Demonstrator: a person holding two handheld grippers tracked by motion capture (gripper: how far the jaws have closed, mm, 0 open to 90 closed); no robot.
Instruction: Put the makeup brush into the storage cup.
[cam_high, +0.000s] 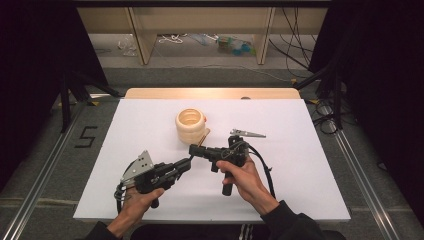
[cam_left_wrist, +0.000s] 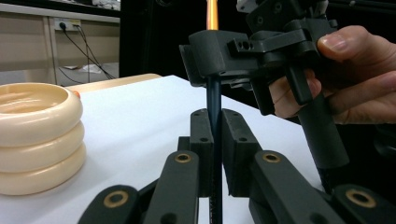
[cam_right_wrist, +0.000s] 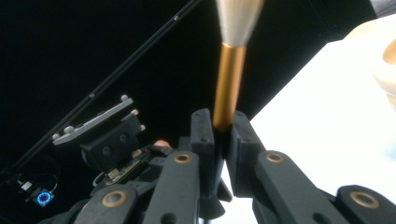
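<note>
Both hands come in from the bottom of the high view, each w/ a gripper over the white desk (cam_high: 300, 170). Left gripper (cam_high: 187, 162) points up and right; right gripper (cam_high: 194, 149) points left, so the two tips meet near desk centre, just in front of the ring stack (cam_high: 190, 125).

Brush (cam_right_wrist: 229, 79): thin dark handle, gold collar, pale bristles. Both sets of jaws are closed on it. In the left gripper view the jaws pinch the dark handle (cam_left_wrist: 214, 105), w/ the right gripper (cam_left_wrist: 212, 58) just above on the same stick and the gold collar poking out over it. In the right gripper view the jaws clamp at the base of the gold collar, bristles blurred at the top edge; left gripper's grey plate (cam_right_wrist: 91, 122) sits lower left.

Ring stack is cream, three rings piled, open at the top, standing on the desk just beside the brush tip. Can't tell if the bristles touch it.

Right hand (cam_high: 245, 177) wraps its grip; left hand (cam_high: 140, 197) likewise.
</note>
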